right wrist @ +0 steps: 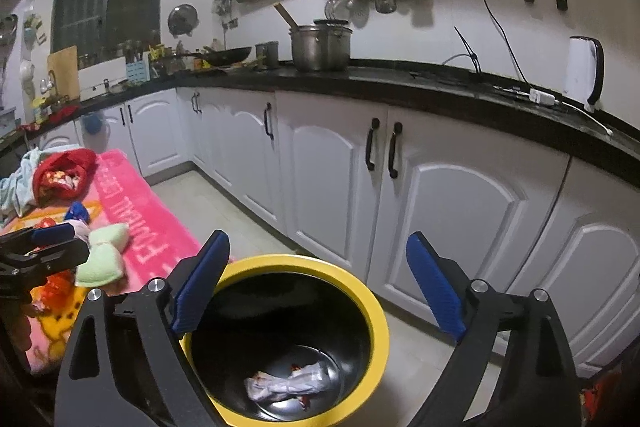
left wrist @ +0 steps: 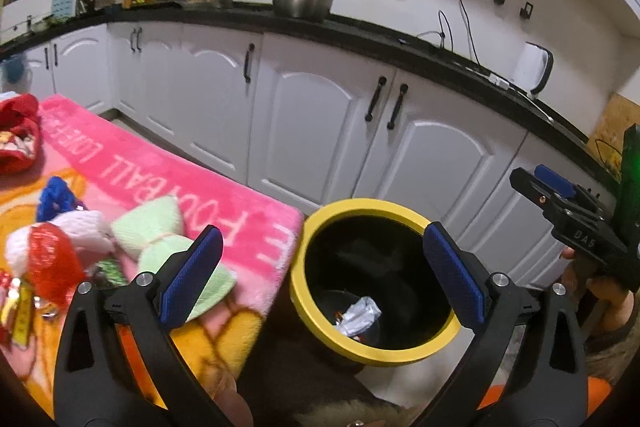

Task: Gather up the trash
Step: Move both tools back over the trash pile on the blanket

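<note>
A black trash bin with a yellow rim (left wrist: 362, 205) (right wrist: 304, 263) stands on the floor beside the table. Crumpled silver-white wrappers (left wrist: 358, 315) (right wrist: 288, 383) lie at its bottom. My left gripper (left wrist: 322, 231) hangs open above the bin's left side, nothing between its blue pads. My right gripper (right wrist: 318, 237) is also open and empty over the bin; it shows at the right edge of the left wrist view (left wrist: 532, 183). The left gripper (right wrist: 78, 241) appears at the left edge of the right wrist view, over the table.
A pink blanket (left wrist: 160, 167) covers the table left of the bin. On it lie a pale green cloth bow (left wrist: 168, 239), a red mesh item (left wrist: 52, 259), a blue item (left wrist: 56, 197) and a red cloth (left wrist: 18, 135). White cabinets (left wrist: 320, 131) under a black counter stand behind.
</note>
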`<state>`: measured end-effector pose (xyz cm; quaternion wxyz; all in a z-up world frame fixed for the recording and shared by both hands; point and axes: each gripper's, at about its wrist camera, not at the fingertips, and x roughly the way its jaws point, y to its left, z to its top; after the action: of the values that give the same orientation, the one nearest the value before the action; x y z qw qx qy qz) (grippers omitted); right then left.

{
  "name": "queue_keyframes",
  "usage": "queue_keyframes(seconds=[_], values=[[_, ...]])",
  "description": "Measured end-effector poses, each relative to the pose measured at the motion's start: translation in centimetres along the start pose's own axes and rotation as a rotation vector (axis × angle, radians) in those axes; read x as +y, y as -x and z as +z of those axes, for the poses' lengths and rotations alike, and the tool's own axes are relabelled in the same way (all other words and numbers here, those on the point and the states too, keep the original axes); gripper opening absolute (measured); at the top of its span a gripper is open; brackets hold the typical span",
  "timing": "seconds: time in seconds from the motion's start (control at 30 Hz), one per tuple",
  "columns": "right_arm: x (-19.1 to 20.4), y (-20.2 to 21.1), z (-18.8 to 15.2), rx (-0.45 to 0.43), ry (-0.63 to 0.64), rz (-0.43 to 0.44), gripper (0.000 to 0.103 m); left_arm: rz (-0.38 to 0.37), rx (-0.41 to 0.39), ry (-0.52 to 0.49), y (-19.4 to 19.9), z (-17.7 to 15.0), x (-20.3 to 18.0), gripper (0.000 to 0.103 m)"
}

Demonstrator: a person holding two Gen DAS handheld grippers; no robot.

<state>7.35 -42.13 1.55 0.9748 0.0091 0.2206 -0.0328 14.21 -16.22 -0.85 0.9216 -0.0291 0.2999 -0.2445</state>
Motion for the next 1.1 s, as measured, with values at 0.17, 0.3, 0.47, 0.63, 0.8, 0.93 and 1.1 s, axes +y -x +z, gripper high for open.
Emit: queue_keyframes(seconds=[0.17, 0.3, 0.47, 0.63, 0.8, 0.93, 1.1], values=[[1.7, 0.8, 0.8, -0.002, -0.011, 0.043, 0.09, 0.037, -0.044, 0.027, 2.1, 0.3, 1.4, 0.092], [3.2, 1.2, 1.5, -0.004, -0.009, 0.081, 0.09, 0.064, -0.081, 0.046, 3.9, 0.6, 2.6, 0.092], [5.2, 1.5, 2.1, -0.005, 0.007, 0.116, 0.091, 0.088, -0.115, 0.065, 5.7, 0.7, 3.9, 0.092], [7.4, 1.5, 2.2, 0.005, 0.024, 0.155, 0.091, 0.123, -0.144, 0.085, 7.3, 0.6, 5.4, 0.092], [9.7, 1.2, 2.3, 0.021, 0.051, 0.198, 0.091, 0.158, -0.167, 0.114, 8.6, 0.3, 7.3, 0.092], [11.5, 1.0, 2.4, 0.027, 0.065, 0.235, 0.091, 0.194, -0.181, 0.144, 9.6, 0.0, 9.2, 0.092], [13.8, 0.3, 2.4, 0.05, 0.076, 0.282, 0.091, 0.256, -0.195, 0.174, 10.9, -0.4, 11.6, 0.092]])
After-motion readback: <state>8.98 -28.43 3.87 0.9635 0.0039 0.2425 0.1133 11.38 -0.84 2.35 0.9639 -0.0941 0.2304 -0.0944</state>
